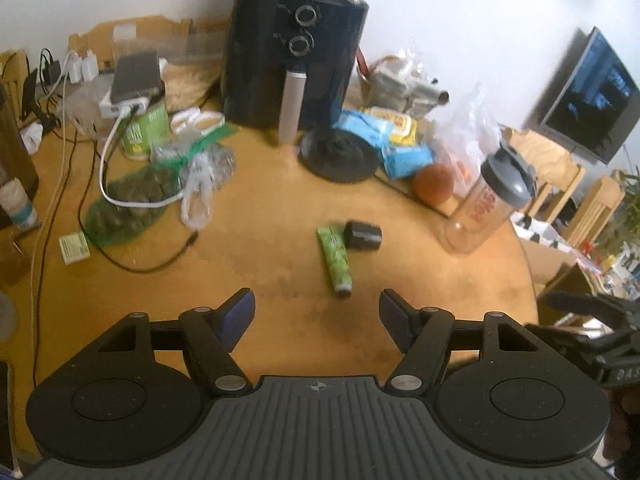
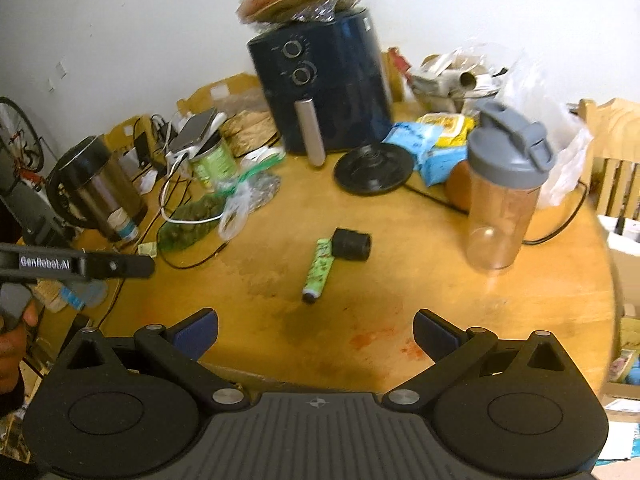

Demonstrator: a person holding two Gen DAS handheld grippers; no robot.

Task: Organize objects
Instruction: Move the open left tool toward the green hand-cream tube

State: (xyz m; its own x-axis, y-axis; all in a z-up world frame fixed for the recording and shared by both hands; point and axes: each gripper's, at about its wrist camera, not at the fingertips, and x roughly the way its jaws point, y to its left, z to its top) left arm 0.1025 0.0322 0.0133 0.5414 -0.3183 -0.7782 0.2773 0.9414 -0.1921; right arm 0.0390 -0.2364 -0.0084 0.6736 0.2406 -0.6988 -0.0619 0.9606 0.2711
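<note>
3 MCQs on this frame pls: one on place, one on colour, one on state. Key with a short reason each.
1. Where does the small black cylinder lie?
A. On top of the air fryer
B. On the table at the upper end of the green tube
C. Inside the shaker bottle

2. What colour is the lid of the shaker bottle?
A. Grey
B. Red
C. Green

3. What do the left tongs hold?
A. The green tube
B. A white cable
C. Nothing

Key:
1 B: the cylinder sits on the wooden table next to the far end of the green tube, well in front of the air fryer.
2 A: the flip-top lid is grey over a clear body.
3 C: the left tongs stand apart over bare table, short of the tube; the right tongs are empty too.
</note>
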